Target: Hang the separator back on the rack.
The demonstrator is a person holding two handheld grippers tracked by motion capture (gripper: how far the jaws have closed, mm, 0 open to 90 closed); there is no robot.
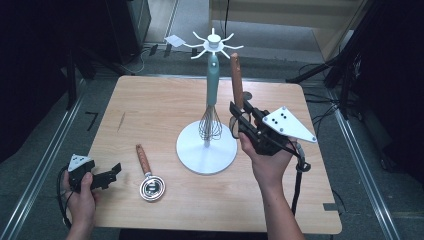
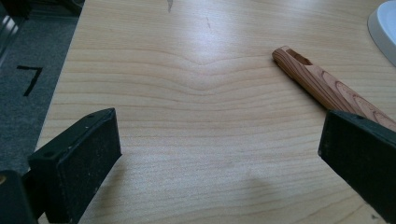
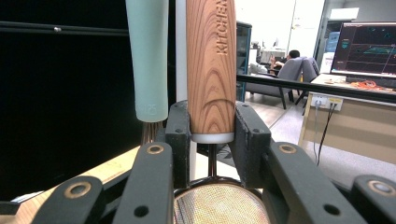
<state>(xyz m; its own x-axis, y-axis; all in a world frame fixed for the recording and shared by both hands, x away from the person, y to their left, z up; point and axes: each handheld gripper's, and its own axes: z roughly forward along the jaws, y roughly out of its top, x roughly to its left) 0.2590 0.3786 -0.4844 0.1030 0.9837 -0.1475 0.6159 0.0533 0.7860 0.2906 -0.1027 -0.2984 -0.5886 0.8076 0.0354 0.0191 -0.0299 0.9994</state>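
A white utensil stand (image 1: 206,150) rises from mid-table, with hooks (image 1: 213,44) at its top. A teal-handled whisk (image 1: 212,85) hangs from it. My right gripper (image 1: 239,116) is just right of the pole, shut on a wooden-handled strainer (image 1: 236,82) held upright. In the right gripper view the pads clamp the handle's lower end (image 3: 211,65), with the mesh bowl (image 3: 217,205) below and the whisk handle (image 3: 147,56) beside it. My left gripper (image 1: 114,172) rests open at the table's left front. A second wooden-handled utensil (image 1: 149,175) with a round metal head lies just to its right, its handle (image 2: 322,86) near the right jaw.
The wooden table (image 1: 150,105) ends close behind the left hand. A black mark (image 1: 91,120) is on the grey floor to the left. Dark frames and cables stand around the table. A desk with a monitor (image 3: 366,49) and a seated person are far behind.
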